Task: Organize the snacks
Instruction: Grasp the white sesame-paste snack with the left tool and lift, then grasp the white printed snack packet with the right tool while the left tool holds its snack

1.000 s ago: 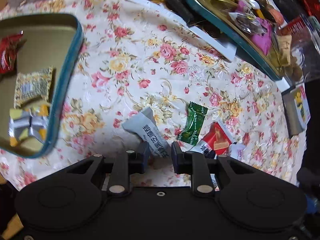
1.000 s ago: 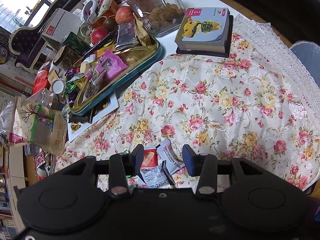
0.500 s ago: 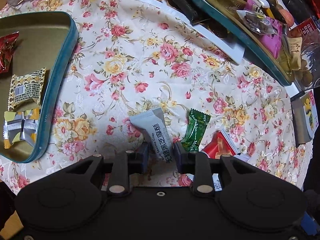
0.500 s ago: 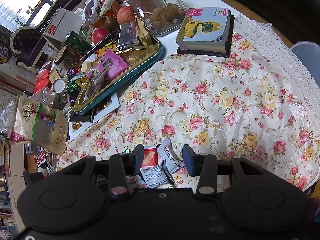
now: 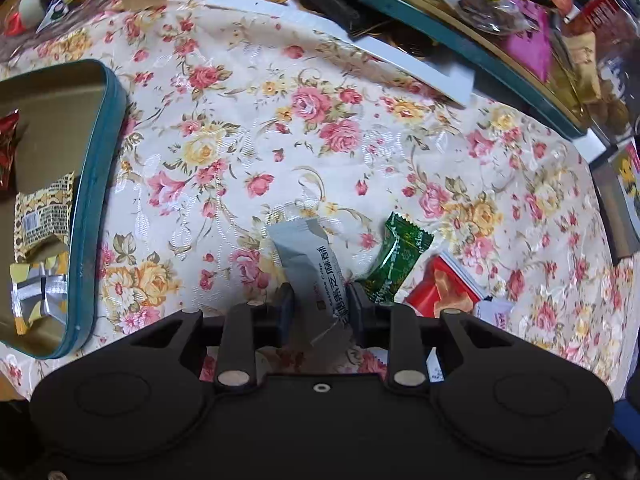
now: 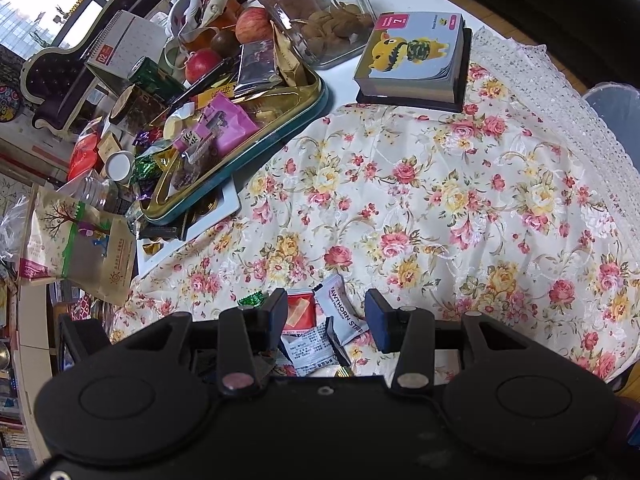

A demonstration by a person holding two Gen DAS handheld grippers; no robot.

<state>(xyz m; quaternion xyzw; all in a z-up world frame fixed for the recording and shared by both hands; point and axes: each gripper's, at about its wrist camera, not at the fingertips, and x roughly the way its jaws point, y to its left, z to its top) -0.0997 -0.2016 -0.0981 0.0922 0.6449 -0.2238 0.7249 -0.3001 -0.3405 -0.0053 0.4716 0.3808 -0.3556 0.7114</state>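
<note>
Snacks are split between the teal tin (image 5: 94,208) at the left and a loose scatter on the floral cloth (image 5: 320,128) that covers the tabletop. In the tin lie a red wrapper (image 5: 7,148), a yellow patterned pack (image 5: 42,212) and a silver-and-yellow pack (image 5: 36,292), so, as I judge it, a few pieces are sorted.

On the cloth wait a grey sachet (image 5: 310,268), a green candy (image 5: 394,258) just to its right, and a red pack (image 5: 440,288) beyond that. The right wrist view shows more near these: a hawthorn strip (image 6: 344,312) and a white printed sachet (image 6: 310,346). At least five pieces are left, so the job looks less than half done.

The left tongs (image 5: 318,306) stand either side of the grey sachet and are closing on it; the pads look to be at its edges, but whether they already press on it I cannot tell. This sachet seems to be the next piece for the tin.

The right tongs (image 6: 326,314) hang released over the loose pile, gripping nothing, with the red pack and hawthorn strip seen between the fingers on the cloth below.

A second teal tray (image 6: 280,128) far back is heaped with other sweets; whether it belongs to this sorting is unclear.
</note>
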